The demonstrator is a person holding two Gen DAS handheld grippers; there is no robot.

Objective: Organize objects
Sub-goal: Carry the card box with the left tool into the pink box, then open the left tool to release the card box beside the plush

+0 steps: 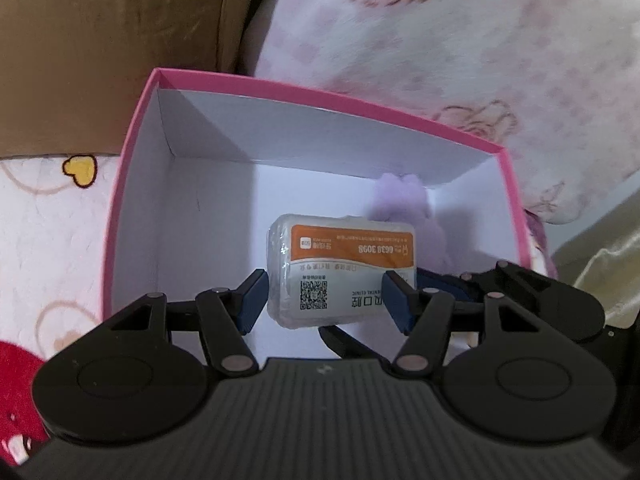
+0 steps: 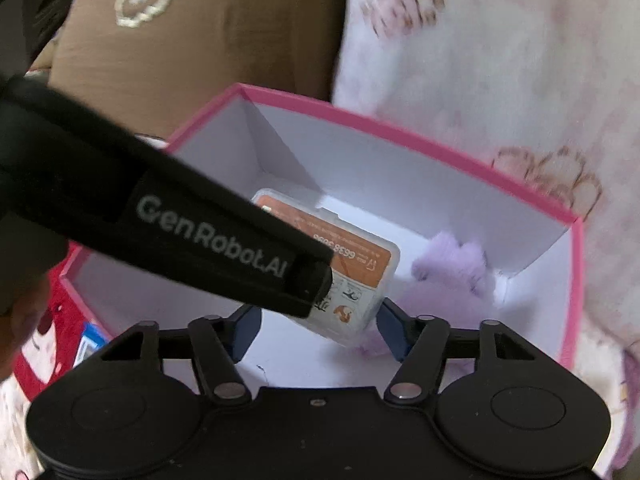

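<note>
A pink box (image 1: pixel 320 94) with white inner walls stands open on bedding. My left gripper (image 1: pixel 324 302) is shut on a clear plastic case (image 1: pixel 340 272) with an orange label and a QR code, and holds it over the inside of the box. A purple plush toy (image 1: pixel 404 208) lies in the box's far right corner, behind the case. In the right wrist view the left tool's black side (image 2: pixel 208 236) crosses the frame and holds the case (image 2: pixel 360 280). My right gripper (image 2: pixel 320 320) hangs open over the box floor beneath the case. The plush (image 2: pixel 452 264) reaches its right pad.
A brown cushion (image 1: pixel 112 40) lies behind the box on the left, and a pink flowered blanket (image 1: pixel 480 40) on the right. White printed bedding (image 1: pixel 60 220) and a red patterned item (image 2: pixel 60 320) lie to the left of the box. A hand (image 2: pixel 16 320) shows at the left edge.
</note>
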